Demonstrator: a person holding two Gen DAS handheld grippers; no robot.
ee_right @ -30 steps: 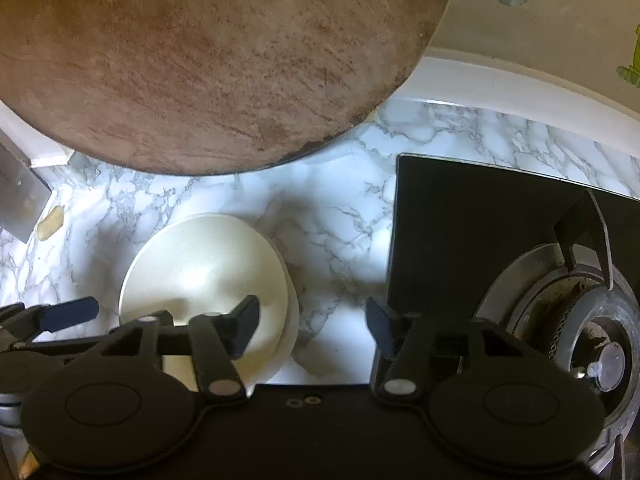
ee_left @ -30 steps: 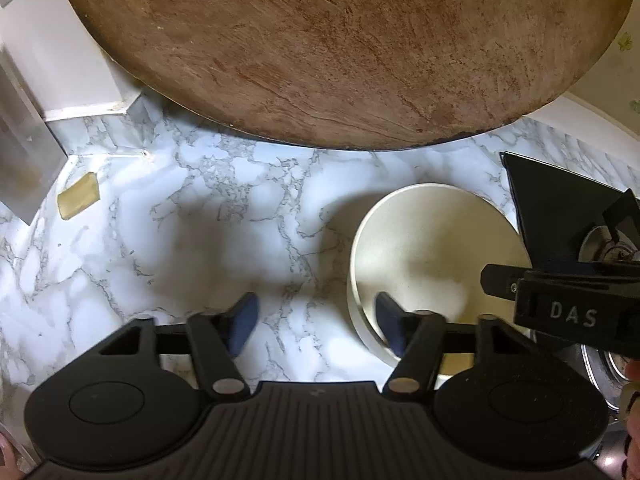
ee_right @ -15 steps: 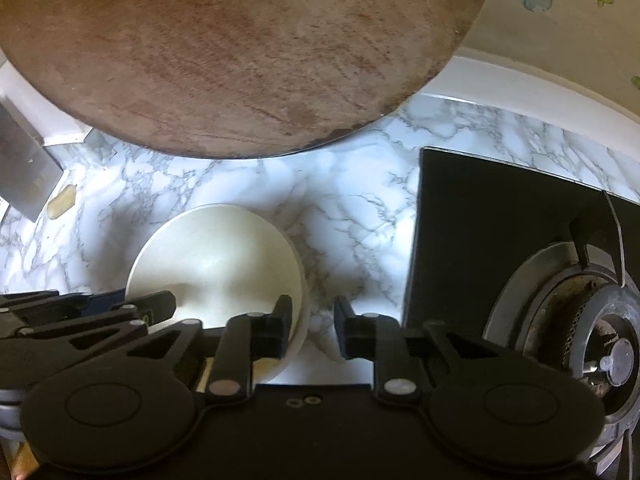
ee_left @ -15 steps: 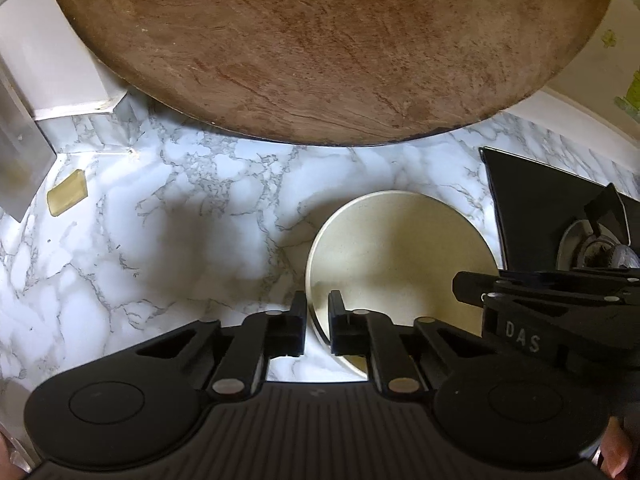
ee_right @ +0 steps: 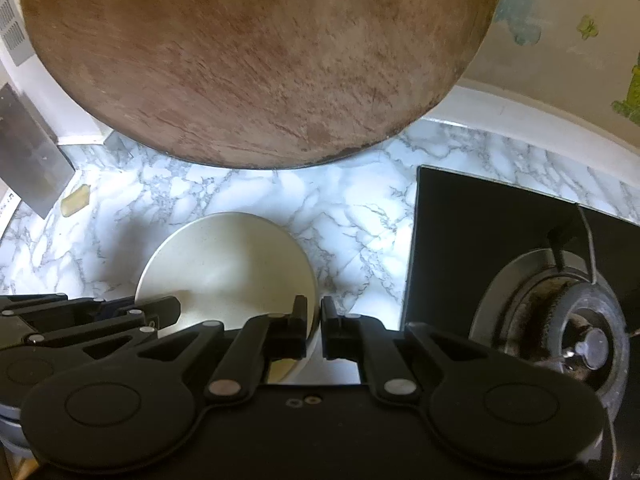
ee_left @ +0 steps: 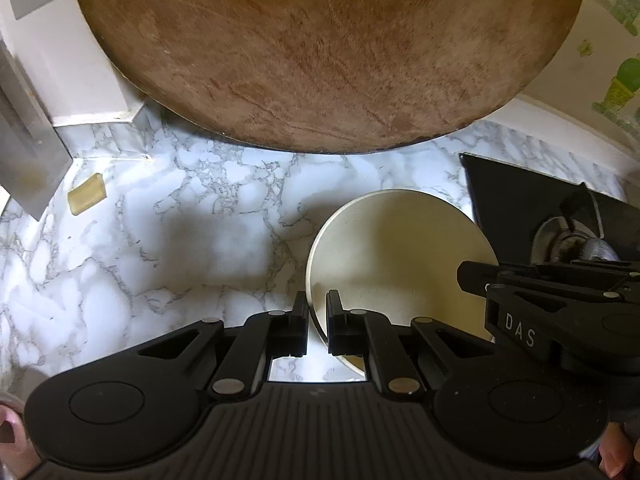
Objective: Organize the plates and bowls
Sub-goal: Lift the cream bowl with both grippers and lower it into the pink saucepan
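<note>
Both grippers pinching the same cream bowl

Left gripper (ee_left: pixel 317 322) clamps the bowl's (ee_left: pixel 400 256) left rim, right gripper (ee_right: pixel 320 326) its right rim; fingers (ee_right: pixel 298 326) nearly closed, bowl between them over the marble worktop (ee_left: pixel 160 240).

The near edge of the bowl (ee_left: pixel 400 248) is hidden behind the left gripper (ee_left: pixel 317 320), and its right side behind the right gripper (ee_left: pixel 552 300). The top of the wooden board (ee_left: pixel 328 48) is cut off by the upper edge in both views. The stove (ee_right: pixel 520 248) runs out of the right view at the right. The small yellow piece (ee_left: pixel 87 199) far left on the tabletop (ee_left: pixel 180 240) is too small to tell.
</note>
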